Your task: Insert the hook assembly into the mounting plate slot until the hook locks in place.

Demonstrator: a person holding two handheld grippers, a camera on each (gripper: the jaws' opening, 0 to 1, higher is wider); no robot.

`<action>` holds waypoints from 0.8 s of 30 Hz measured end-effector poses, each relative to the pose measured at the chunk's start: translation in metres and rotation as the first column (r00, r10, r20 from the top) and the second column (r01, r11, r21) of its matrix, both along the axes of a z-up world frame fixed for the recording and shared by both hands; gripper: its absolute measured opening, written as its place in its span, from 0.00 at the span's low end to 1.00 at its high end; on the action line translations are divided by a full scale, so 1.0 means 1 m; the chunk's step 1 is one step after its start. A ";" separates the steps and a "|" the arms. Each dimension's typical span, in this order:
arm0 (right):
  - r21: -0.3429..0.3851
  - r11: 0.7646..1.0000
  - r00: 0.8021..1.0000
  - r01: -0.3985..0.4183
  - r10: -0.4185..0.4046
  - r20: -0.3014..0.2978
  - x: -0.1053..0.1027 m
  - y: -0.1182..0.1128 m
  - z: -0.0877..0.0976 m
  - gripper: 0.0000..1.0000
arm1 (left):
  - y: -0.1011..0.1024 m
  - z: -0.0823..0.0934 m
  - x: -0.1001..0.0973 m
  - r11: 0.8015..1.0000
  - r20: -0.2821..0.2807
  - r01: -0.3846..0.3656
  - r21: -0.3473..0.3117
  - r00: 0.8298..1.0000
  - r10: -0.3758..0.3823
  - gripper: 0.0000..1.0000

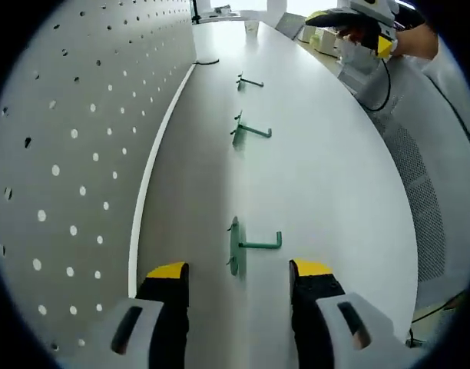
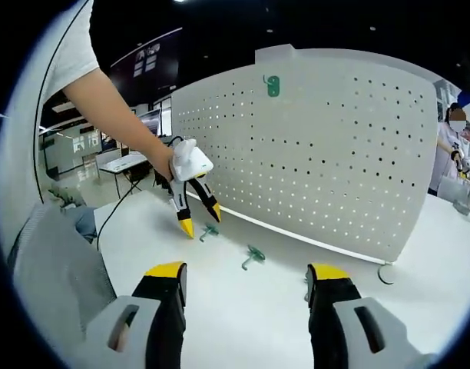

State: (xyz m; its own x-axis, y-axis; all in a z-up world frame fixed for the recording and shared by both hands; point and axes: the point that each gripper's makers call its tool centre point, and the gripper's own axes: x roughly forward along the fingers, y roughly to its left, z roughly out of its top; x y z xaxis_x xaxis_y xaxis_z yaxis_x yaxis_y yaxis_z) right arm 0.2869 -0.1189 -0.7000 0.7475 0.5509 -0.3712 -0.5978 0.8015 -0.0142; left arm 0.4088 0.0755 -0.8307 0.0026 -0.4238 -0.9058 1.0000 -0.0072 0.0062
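Three green hook assemblies lie in a row on the white table. In the left gripper view the nearest hook (image 1: 236, 246) lies just ahead of my open left gripper (image 1: 239, 270), with the middle hook (image 1: 244, 132) and the far hook (image 1: 243, 81) beyond. The white perforated mounting plate (image 1: 66, 154) stands along the left. In the right gripper view my left gripper (image 2: 202, 221) hangs open over one hook (image 2: 210, 229), with another hook (image 2: 254, 255) beside it. My right gripper (image 2: 246, 273) is open and empty, back from the plate (image 2: 319, 154). A green piece (image 2: 272, 86) sits high on the plate.
The right gripper (image 1: 358, 23) shows in a hand at the far end of the table (image 1: 327, 169). A cable (image 1: 385, 84) hangs off the table edge there. A round foot (image 2: 385, 274) supports the plate. A person (image 2: 450, 146) stands at far right. Desks stand behind at left.
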 end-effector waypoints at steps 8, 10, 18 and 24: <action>-0.005 1.000 1.000 -0.007 0.007 -0.008 -0.001 0.001 -0.002 0.61 | -0.003 0.001 0.008 0.999 0.004 0.003 0.032 1.000 -0.004 0.37; -0.006 1.000 1.000 -0.005 0.005 -0.012 -0.001 0.001 -0.003 0.61 | -0.005 0.001 0.008 0.999 0.007 0.010 0.034 1.000 -0.010 0.32; -0.007 1.000 1.000 -0.001 0.001 -0.011 -0.001 0.000 -0.002 0.61 | -0.010 0.001 0.005 0.999 0.025 0.021 0.035 0.999 -0.022 0.13; -0.002 1.000 1.000 0.003 -0.003 -0.010 -0.001 -0.001 -0.001 0.61 | -0.007 0.000 0.004 0.999 0.036 0.014 0.048 0.999 -0.016 0.09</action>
State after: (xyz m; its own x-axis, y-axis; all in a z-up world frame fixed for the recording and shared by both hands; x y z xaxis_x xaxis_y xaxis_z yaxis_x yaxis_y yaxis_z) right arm 0.2860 -0.1194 -0.7012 0.7457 0.5475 -0.3798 -0.5952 0.8035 -0.0104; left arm 0.4130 0.0687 -0.8307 0.0296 -0.3799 -0.9246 0.9989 -0.0232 0.0415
